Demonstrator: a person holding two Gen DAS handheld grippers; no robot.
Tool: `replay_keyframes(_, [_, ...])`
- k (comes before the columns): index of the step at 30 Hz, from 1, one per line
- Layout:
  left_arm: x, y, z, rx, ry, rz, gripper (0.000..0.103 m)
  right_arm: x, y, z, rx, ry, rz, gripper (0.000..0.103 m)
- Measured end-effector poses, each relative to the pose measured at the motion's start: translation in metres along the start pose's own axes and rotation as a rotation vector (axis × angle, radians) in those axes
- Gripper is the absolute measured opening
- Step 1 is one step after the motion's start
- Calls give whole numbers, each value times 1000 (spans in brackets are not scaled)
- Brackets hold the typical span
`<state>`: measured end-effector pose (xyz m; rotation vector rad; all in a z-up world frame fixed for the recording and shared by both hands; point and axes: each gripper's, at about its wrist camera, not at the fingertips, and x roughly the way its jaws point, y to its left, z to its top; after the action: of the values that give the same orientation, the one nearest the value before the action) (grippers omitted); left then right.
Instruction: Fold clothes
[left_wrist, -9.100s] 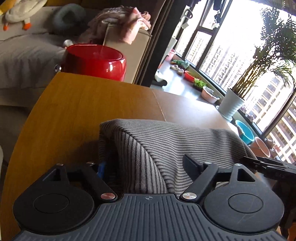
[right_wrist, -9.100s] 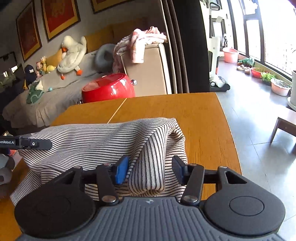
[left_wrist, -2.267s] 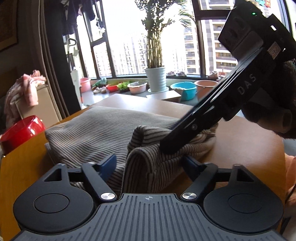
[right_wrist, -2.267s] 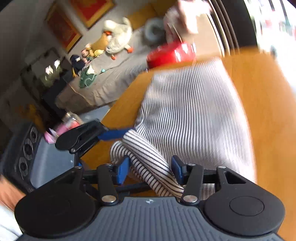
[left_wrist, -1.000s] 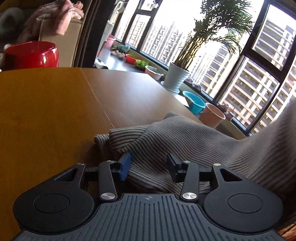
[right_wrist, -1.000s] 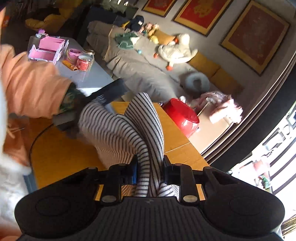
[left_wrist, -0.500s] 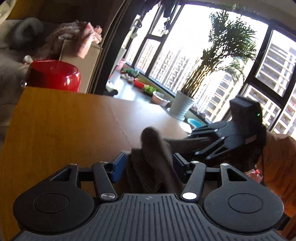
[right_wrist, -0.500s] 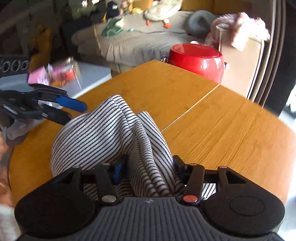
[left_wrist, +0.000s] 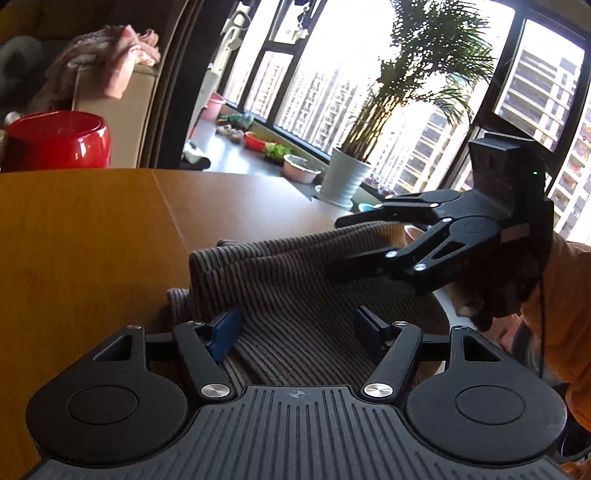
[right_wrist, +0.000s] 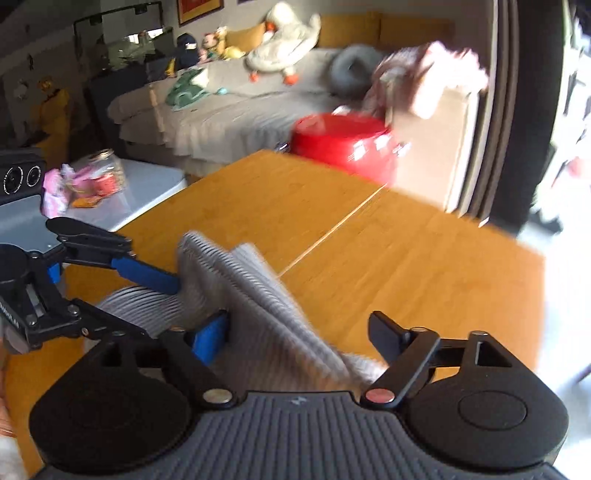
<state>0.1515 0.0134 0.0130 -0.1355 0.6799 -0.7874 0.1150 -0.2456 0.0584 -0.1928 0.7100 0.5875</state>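
Observation:
A grey striped garment (left_wrist: 295, 273) lies bunched in loose folds on the wooden table (left_wrist: 74, 221). My left gripper (left_wrist: 297, 328) stands open around its near edge, and the pads do not press the cloth. In the left wrist view my right gripper (left_wrist: 332, 247) hovers over the garment's far right side. In the right wrist view the right gripper (right_wrist: 299, 334) has its jaws opening, with a blurred upright fold of the garment (right_wrist: 258, 302) leaning on the left blue pad and clear of the right finger. The left gripper (right_wrist: 162, 306) shows at the left edge of the cloth.
A red pot (left_wrist: 55, 142) stands beyond the table's far edge beside a beige box draped with pink cloth (left_wrist: 110, 66). A potted palm (left_wrist: 343, 181) and bowls stand by the windows. A sofa (right_wrist: 240, 107) and a low white table (right_wrist: 147, 184) lie behind. An orange sleeve (left_wrist: 565, 295) is at right.
Both grippers' jaws have spread wider. The fold that stood pinched between the left jaws has sunk and spread flat. The right gripper has let go of its fold on the table.

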Motion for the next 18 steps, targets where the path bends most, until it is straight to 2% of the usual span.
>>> replay_keyframes(2, [1,0,-1,6,-2,1,73,-8,-3,0,-35,-14,-92,94])
replay_keyframes(4, [2,0,-1,6,-5,-1,73,-15,-4,-7,-75,-20,-184,97])
replay_keyframes(7, [3,-1,-5,14,-7,9,73,-1,-7,-13,-53,2,-243,100])
replay_keyframes(9, [4,-1,-8,22,-8,23,73,11,-10,-19,5,-10,-264,102])
replay_keyframes(13, [1,0,-10,18,-6,27,73,21,-15,-22,101,-37,-274,102])
replay_keyframes(16, [0,1,-12,11,-7,31,73,3,-3,-15,53,-75,-318,102])
replay_keyframes(18, [1,2,-12,2,-11,28,76,-21,11,-12,19,-150,-346,92])
